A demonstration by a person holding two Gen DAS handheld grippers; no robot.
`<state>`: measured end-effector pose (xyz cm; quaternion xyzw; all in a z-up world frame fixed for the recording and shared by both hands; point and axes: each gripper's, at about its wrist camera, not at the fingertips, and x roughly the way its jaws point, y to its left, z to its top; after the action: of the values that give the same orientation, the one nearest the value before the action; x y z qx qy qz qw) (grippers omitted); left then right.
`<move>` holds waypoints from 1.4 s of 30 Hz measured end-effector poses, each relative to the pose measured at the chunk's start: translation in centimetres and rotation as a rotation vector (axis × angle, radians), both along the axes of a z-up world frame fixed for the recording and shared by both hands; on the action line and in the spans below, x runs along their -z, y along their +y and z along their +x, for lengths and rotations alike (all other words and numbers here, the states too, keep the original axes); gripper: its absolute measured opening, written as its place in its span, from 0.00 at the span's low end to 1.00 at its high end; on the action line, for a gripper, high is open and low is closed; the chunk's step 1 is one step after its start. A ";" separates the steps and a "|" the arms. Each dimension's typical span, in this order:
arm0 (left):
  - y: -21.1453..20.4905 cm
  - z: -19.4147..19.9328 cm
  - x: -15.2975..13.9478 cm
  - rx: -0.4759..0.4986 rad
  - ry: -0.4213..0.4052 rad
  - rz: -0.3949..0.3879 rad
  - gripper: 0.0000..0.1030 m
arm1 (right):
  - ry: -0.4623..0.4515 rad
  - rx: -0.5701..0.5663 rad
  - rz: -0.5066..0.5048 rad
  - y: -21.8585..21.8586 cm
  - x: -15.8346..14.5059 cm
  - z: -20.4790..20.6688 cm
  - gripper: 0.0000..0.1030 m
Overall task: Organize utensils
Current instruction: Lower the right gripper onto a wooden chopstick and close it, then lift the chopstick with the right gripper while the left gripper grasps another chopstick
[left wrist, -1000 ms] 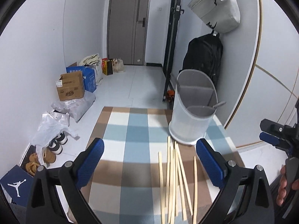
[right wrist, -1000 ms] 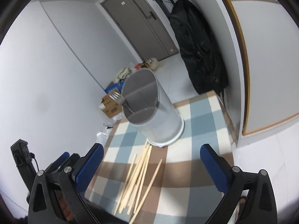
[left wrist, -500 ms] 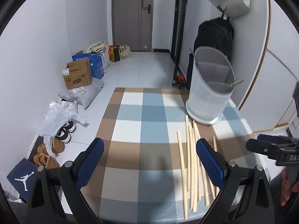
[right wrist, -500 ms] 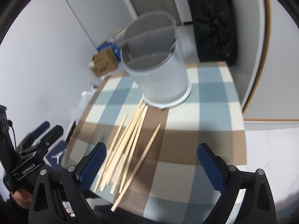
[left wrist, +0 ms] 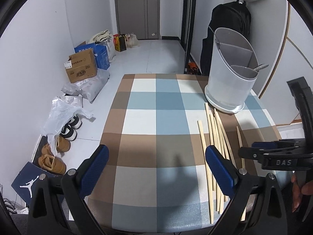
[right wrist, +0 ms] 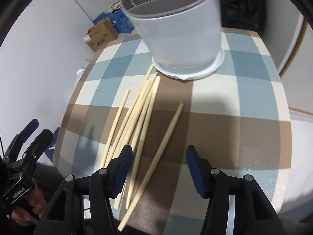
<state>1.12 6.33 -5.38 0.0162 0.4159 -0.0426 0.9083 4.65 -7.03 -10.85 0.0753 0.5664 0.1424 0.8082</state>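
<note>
Listing one desk (left wrist: 156,117) with a checked brown, blue and white cover.

- Chopsticks (right wrist: 137,117): a loose bundle of pale wooden sticks lying flat on the desk, far tips just beside the holder's base. One stray chopstick (right wrist: 162,146) lies apart at 3 o'clock of the bundle; another single stick (right wrist: 117,119) lies at 9 o'clock of it.
- Holder (left wrist: 232,74): white, round, divided into compartments, upright at 12 o'clock of the bundle. A metal utensil handle (left wrist: 261,67) pokes out of its front compartment.
- Right hand-held gripper (right wrist: 158,166): released, jaws closing, pointing down over the near ends of the sticks. The stray chopstick runs between the blue pads; no pad presses on it.
- Left hand-held gripper (left wrist: 156,174): released, jaws wide, nothing between them; bare desk below, the bundle at its 3 o'clock.
- Writing: "DAS" on the right hand-held gripper's body in the left wrist view. Cardboard box (left wrist: 82,68) on the floor carries print too small to read. Dark blue box (left wrist: 29,184) bears a white jumping-figure logo.
- Floor, 9 o'clock of the desk: shoes (left wrist: 56,156) and plastic bags (left wrist: 64,113).
</note>
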 end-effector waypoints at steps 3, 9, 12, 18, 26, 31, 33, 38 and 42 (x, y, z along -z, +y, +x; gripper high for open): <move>0.0 0.1 0.0 0.002 0.005 -0.002 0.93 | -0.003 0.000 -0.056 0.6 0.3 0.2 0.40; 0.1 0.5 0.4 -0.002 0.025 -0.001 0.93 | -0.043 0.030 -0.136 0.6 0.0 2.1 0.25; 0.1 0.7 0.6 -0.009 0.033 0.003 0.93 | -0.047 0.031 -0.193 0.6 0.0 2.3 0.09; -0.5 0.5 0.7 0.006 0.035 0.006 0.93 | -0.031 0.060 -0.168 -0.4 -0.1 2.0 0.04; -3.0 0.0 0.6 0.119 0.036 -0.004 0.93 | -0.083 0.116 -0.094 -2.1 -1.7 1.2 0.04; -5.2 0.9 0.8 0.178 0.088 -0.032 0.93 | -0.148 0.170 -0.018 -4.8 -4.1 0.1 0.04; -6.2 1.7 1.1 0.175 0.099 0.001 0.85 | -0.180 0.197 0.010 -5.8 -5.1 -0.2 0.04; -7.9 3.2 1.9 0.178 0.135 0.044 0.72 | -0.258 0.260 0.078 -7.9 -6.9 -0.5 0.04; -9.3 3.6 2.6 0.206 0.184 0.068 0.64 | -0.284 0.295 0.111 -9.2 -7.5 -0.5 0.04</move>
<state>4.75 -2.95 -7.95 0.0855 0.4946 -0.1226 0.8562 4.15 -16.23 -3.34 0.1809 0.4208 0.0627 0.8867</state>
